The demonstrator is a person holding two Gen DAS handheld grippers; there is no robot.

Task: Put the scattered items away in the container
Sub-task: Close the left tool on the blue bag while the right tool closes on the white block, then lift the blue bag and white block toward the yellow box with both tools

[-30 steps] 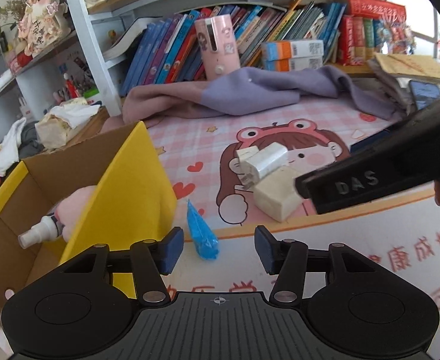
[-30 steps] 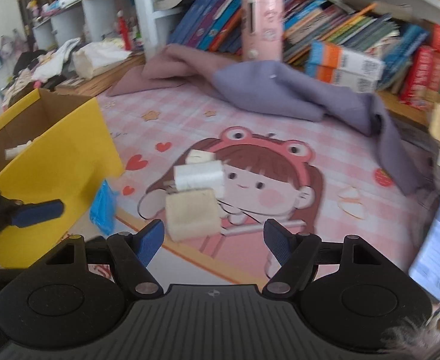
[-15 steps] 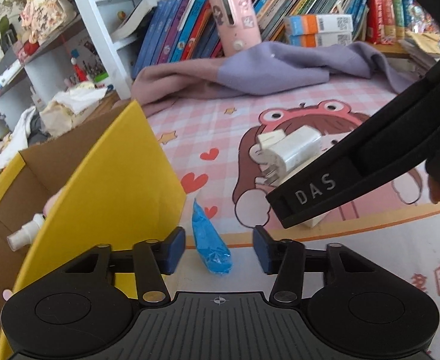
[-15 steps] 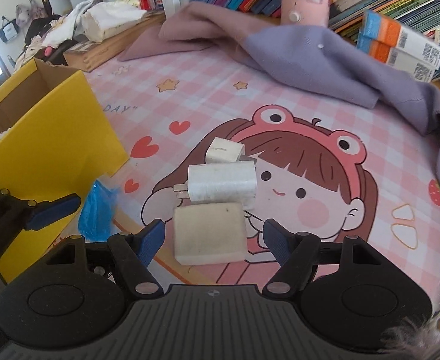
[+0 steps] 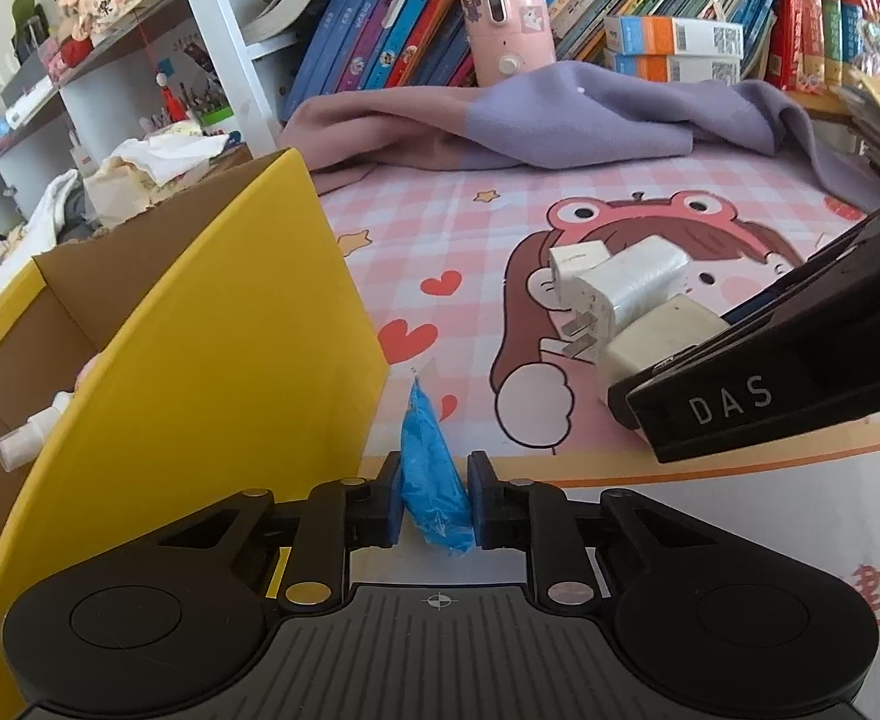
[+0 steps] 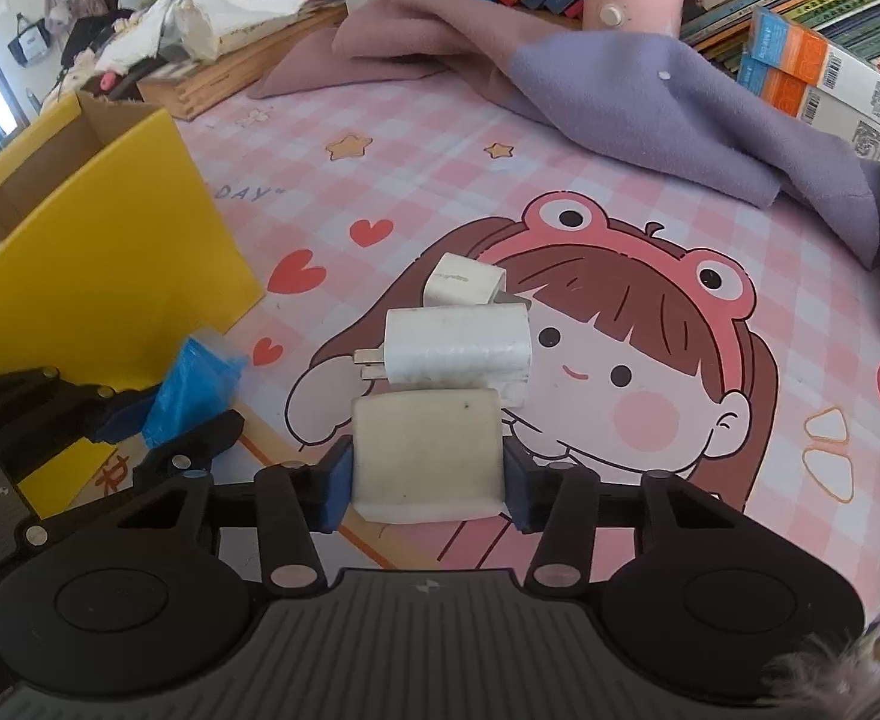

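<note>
My left gripper (image 5: 434,498) is shut on a blue plastic packet (image 5: 425,438), which stands upright on the mat beside the yellow cardboard box (image 5: 230,360). In the right wrist view the jaws of my right gripper (image 6: 428,483) are closing, and both pads touch the sides of a cream block (image 6: 428,444) lying on the mat. Just behind the block lie a white plug charger (image 6: 457,348) and a smaller white charger (image 6: 463,285). The box (image 6: 98,252) holds a small spray bottle (image 5: 26,438). The right gripper's black housing (image 5: 733,405) covers part of the block (image 5: 655,342).
A pink and purple cloth (image 5: 559,120) lies bunched at the back of the cartoon mat (image 6: 619,228). Behind it stand a pink cylinder (image 5: 502,6), rows of books (image 5: 380,30) and orange-blue cartons (image 5: 673,36). Cluttered shelves (image 5: 158,150) are beyond the box.
Both grippers came forward and down. The left jaws closed onto the blue packet, and the right jaws narrowed from wide apart onto the cream block.
</note>
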